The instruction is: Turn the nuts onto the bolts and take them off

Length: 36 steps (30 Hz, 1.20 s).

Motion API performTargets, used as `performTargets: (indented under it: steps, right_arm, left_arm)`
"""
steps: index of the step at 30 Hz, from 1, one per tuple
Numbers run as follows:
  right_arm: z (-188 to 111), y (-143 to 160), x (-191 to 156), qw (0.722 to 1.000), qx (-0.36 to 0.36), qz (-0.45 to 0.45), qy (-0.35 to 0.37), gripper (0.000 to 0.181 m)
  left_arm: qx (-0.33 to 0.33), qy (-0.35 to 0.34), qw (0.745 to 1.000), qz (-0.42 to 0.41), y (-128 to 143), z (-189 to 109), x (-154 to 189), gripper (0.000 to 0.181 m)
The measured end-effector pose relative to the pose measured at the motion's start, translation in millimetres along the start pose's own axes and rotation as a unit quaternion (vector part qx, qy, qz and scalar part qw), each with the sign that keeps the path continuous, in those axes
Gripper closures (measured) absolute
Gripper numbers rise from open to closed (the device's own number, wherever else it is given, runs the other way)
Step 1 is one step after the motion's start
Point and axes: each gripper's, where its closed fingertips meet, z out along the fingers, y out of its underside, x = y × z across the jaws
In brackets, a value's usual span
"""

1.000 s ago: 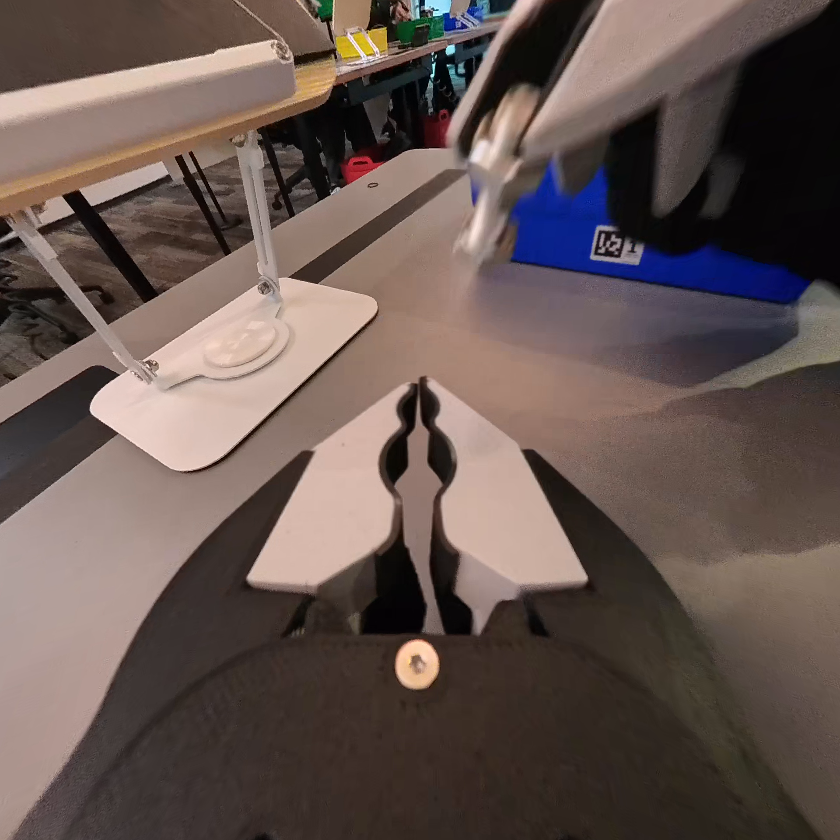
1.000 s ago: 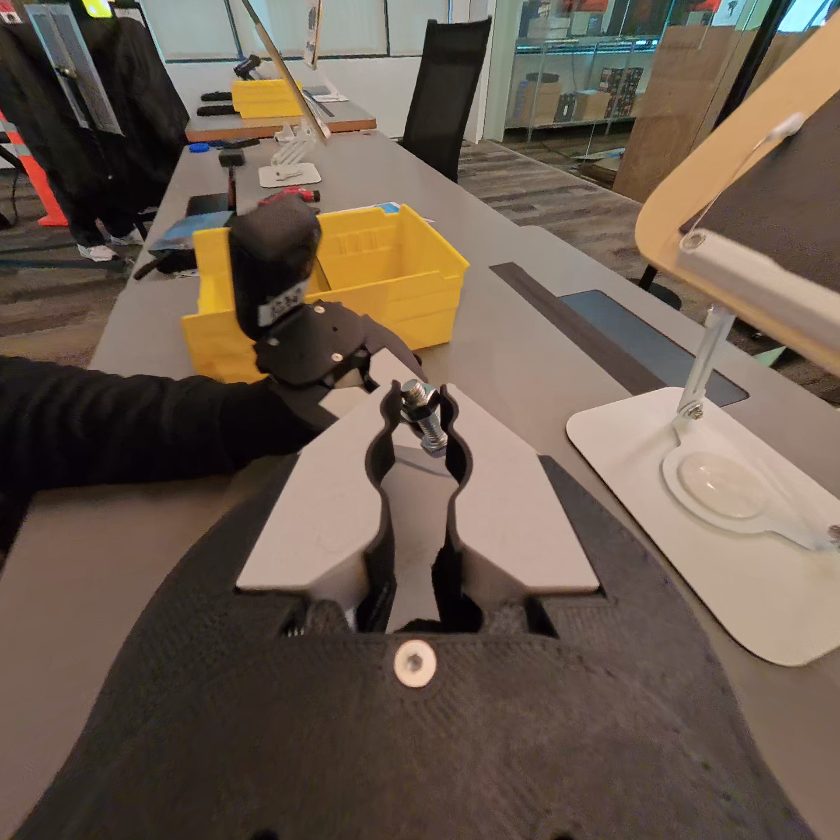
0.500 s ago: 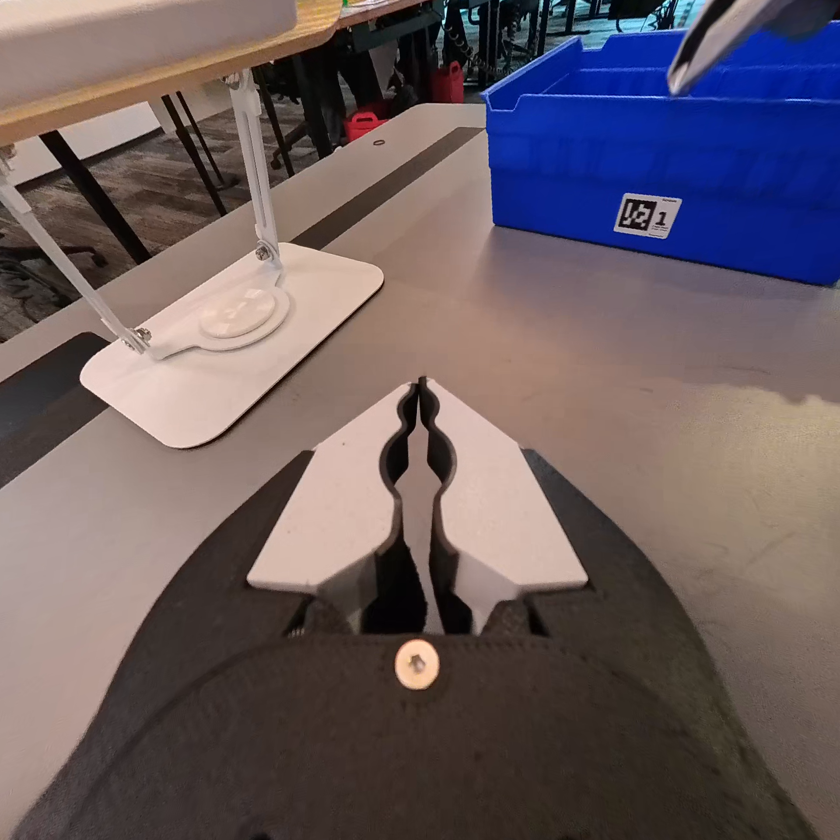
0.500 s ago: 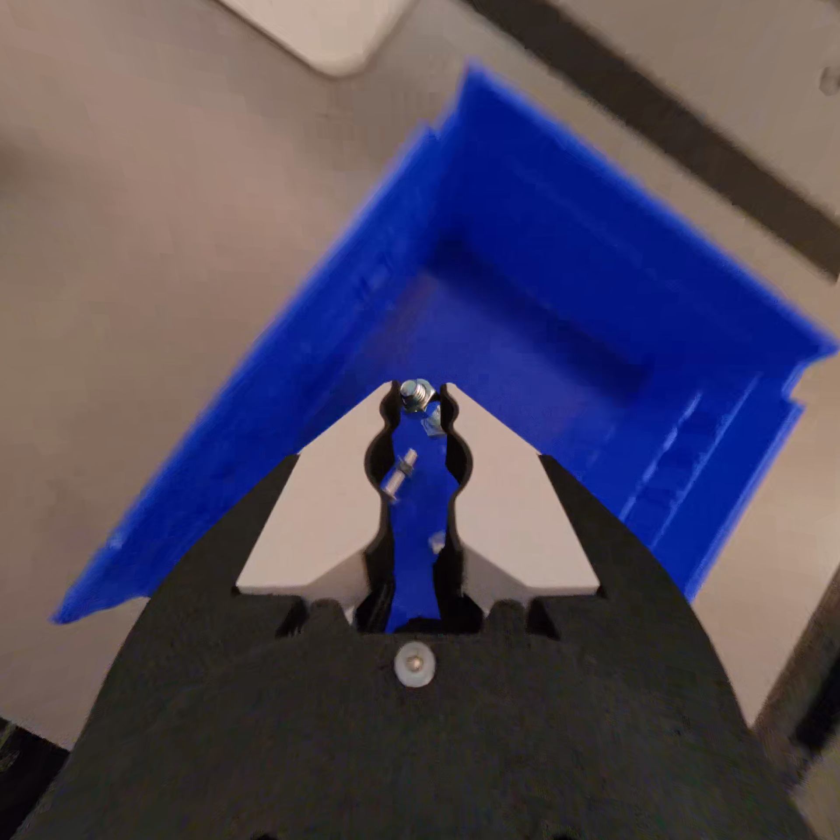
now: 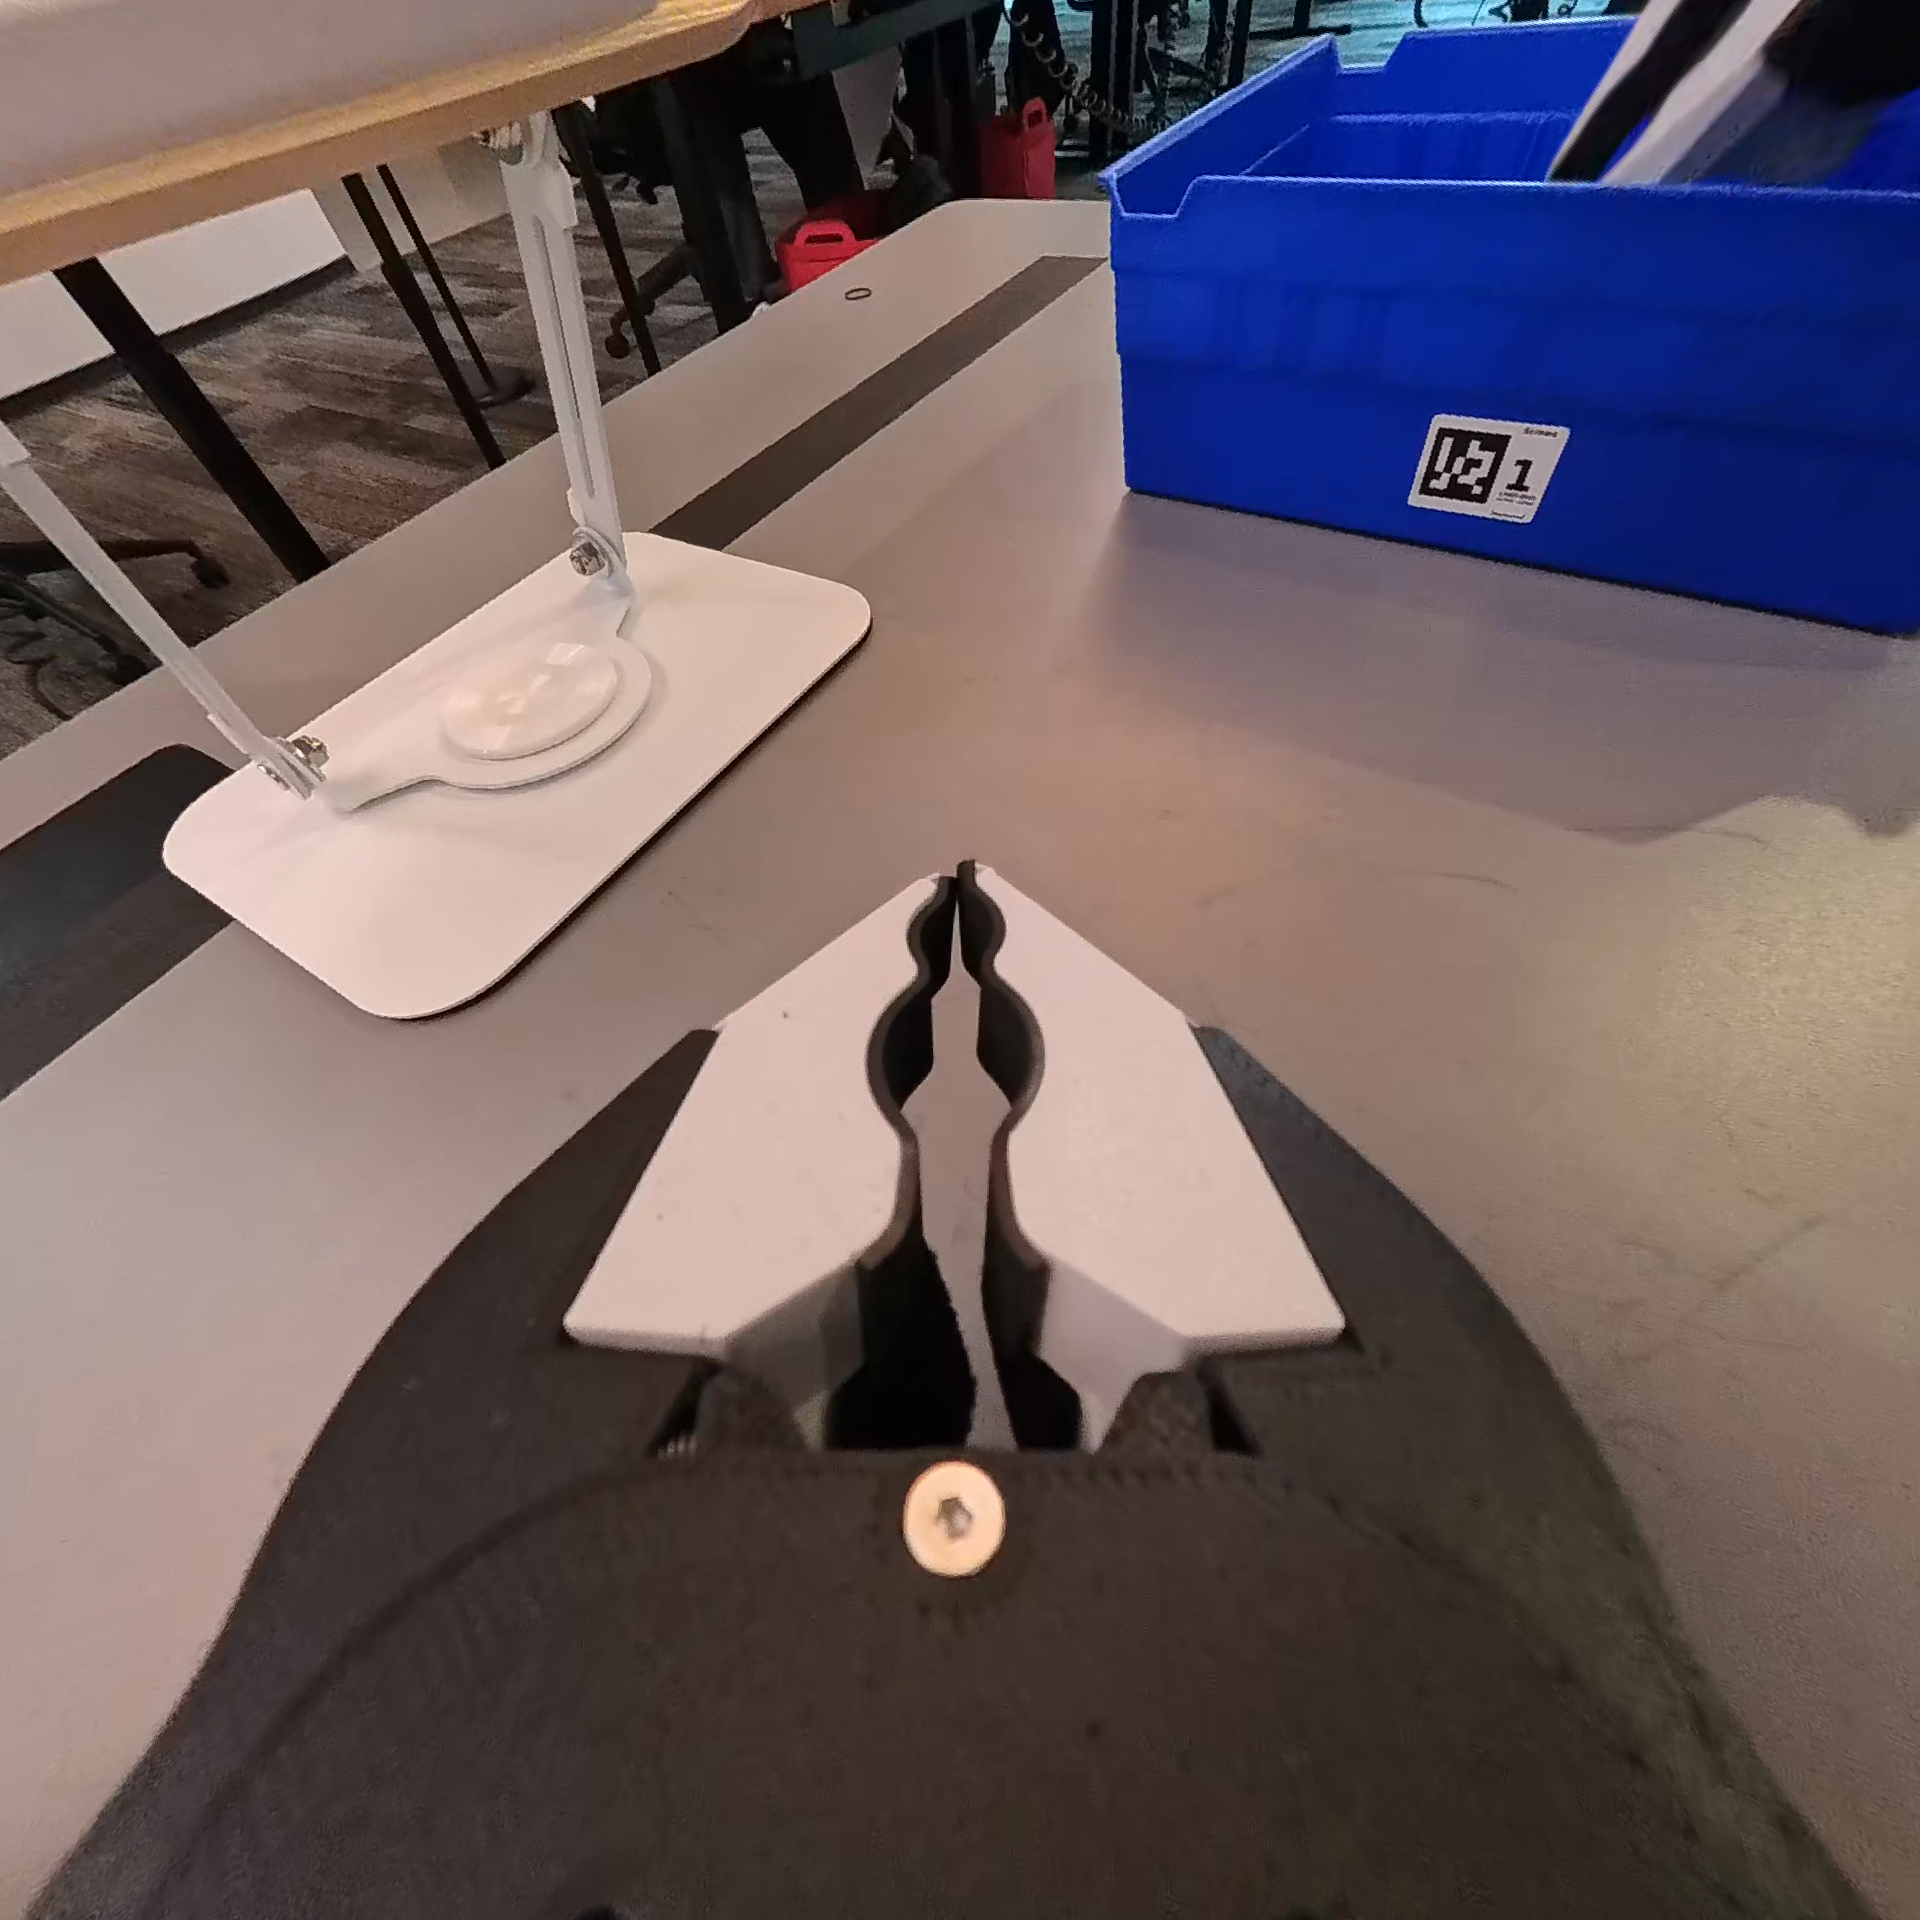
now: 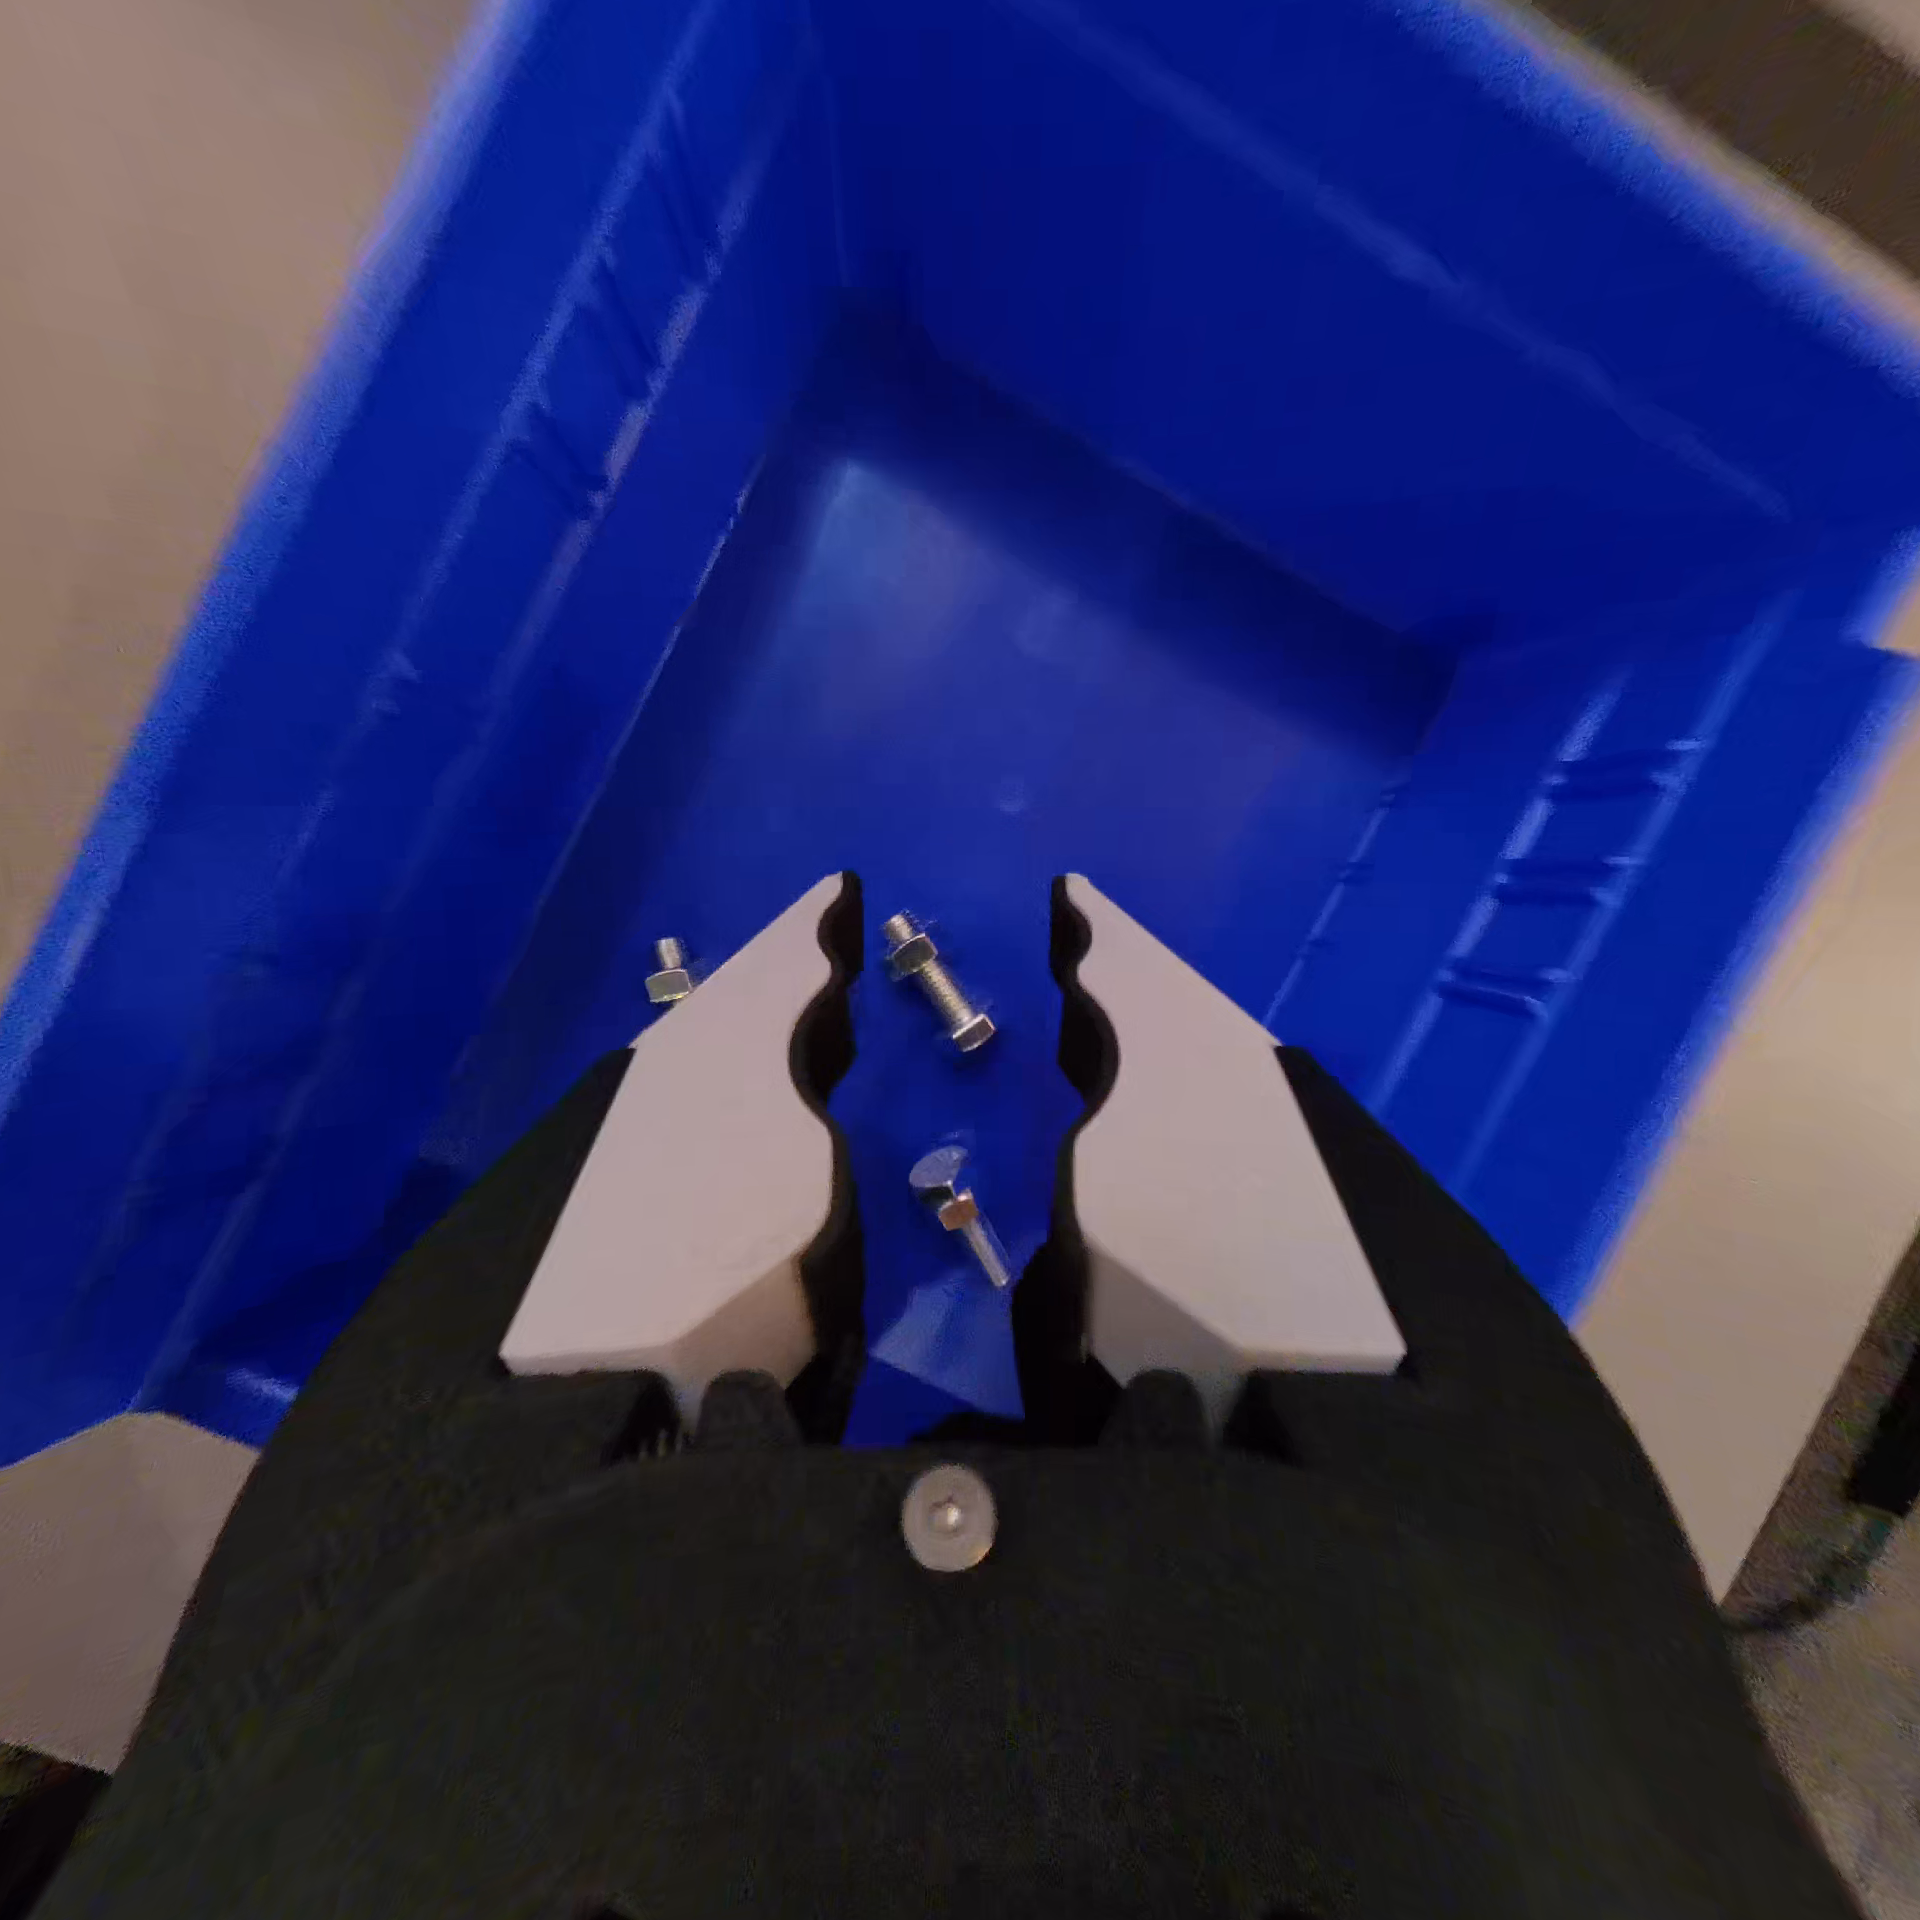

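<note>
Lying between spread right tongs (image 6: 956, 894): bolt (image 6: 938, 982)

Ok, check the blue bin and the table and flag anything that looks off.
Nothing stands out. Three bolts with nuts lie loose at different angles on the blue bin floor, under the open right gripper. The left gripper is shut and empty over the bare table.
</note>
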Motion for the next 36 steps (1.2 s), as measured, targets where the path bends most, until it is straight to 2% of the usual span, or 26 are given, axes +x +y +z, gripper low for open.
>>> performTargets:
  steps: [3, 6, 11, 13, 15, 20, 22, 25, 29, 32, 36]
  right_arm:
    - [-36, -10, 18, 0.997, 0.06, 0.009, 0.041, 0.142]
    - [-69, -8, 44, 0.989, 0.111, 0.029, 0.092, 0.124]
    - [-92, 18, 75, 0.982, 0.133, 0.064, 0.119, 0.104]
    - [-90, 31, 80, 0.983, 0.121, 0.066, 0.12, 0.103]
    - [-83, 41, 83, 0.985, 0.113, 0.069, 0.111, 0.095]
    - [-55, 59, 83, 0.99, 0.088, 0.07, 0.089, 0.09]
    - [-45, 62, 77, 0.991, 0.083, 0.068, 0.076, 0.09]
    - [-32, 66, 72, 0.993, 0.072, 0.066, 0.063, 0.092]
    - [-22, 68, 70, 0.994, 0.064, 0.065, 0.059, 0.098]
    - [-20, 70, 70, 0.995, 0.054, 0.065, 0.059, 0.109]
    - [-14, 75, 72, 0.996, 0.036, 0.067, 0.053, 0.117]
  left_arm:
    - [0.005, -0.01, 1.0, 0.007, -1, -1, -1, 0.181]
    - [0.018, -0.032, 0.999, 0.015, -7, -5, -5, 0.178]
    - [0.033, -0.043, 0.998, -0.011, -33, -14, 1, 0.158]
    - [0.035, -0.052, 0.998, -0.001, -50, -26, 6, 0.154]
    - [0.02, -0.091, 0.996, 0.011, -60, -44, 0, 0.151]
    - [-0.053, -0.241, 0.969, -0.017, -48, -119, -60, 0.139]
    - [-0.083, -0.3, 0.95, -0.011, -42, -156, -80, 0.139]
    - [-0.166, -0.395, 0.904, 0.01, -18, -213, -112, 0.139]
    - [-0.235, -0.456, 0.858, -0.017, 13, -269, -134, 0.14]
    - [-0.271, -0.485, 0.831, -0.01, 23, -295, -142, 0.14]
    - [-0.286, -0.489, 0.824, -0.007, 31, -303, -147, 0.14]
